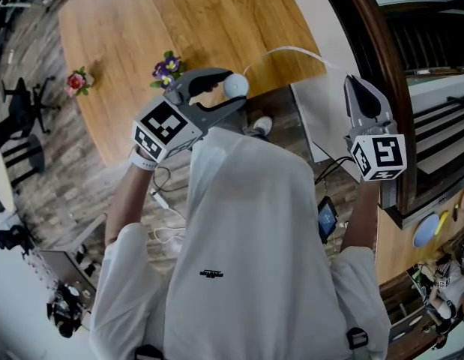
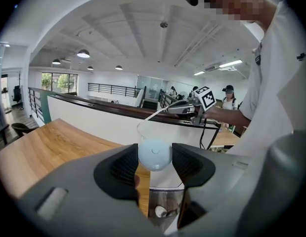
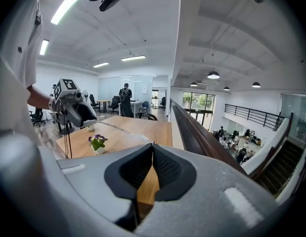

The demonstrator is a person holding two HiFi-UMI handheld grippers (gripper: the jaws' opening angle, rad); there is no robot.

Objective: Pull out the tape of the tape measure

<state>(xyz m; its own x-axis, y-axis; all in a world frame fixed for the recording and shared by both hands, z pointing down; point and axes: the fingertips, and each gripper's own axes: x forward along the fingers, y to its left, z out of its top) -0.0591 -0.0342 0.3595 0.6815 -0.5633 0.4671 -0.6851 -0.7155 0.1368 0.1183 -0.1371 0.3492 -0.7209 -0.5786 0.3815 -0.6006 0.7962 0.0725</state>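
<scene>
A round white tape measure [image 1: 235,85] sits between the pads of my left gripper [image 1: 233,90], which is shut on it in front of the person's chest. From it a thin white tape [image 1: 291,49] arcs over the table's corner to the tip of my right gripper [image 1: 352,82], whose jaws are shut on the tape's end. The left gripper view has the tape measure [image 2: 154,154] pressed between both pads, and the tape [image 2: 152,117] runs off to the right gripper [image 2: 171,109]. In the right gripper view the jaws [image 3: 153,147] meet tightly; the left gripper [image 3: 73,106] hangs at the left.
A wooden table [image 1: 179,21] lies ahead with a purple flower pot [image 1: 166,67] and a pink one [image 1: 78,81]. A dark wooden railing [image 1: 381,58] runs along the right. A phone [image 1: 326,217] and cables hang at the person's waist.
</scene>
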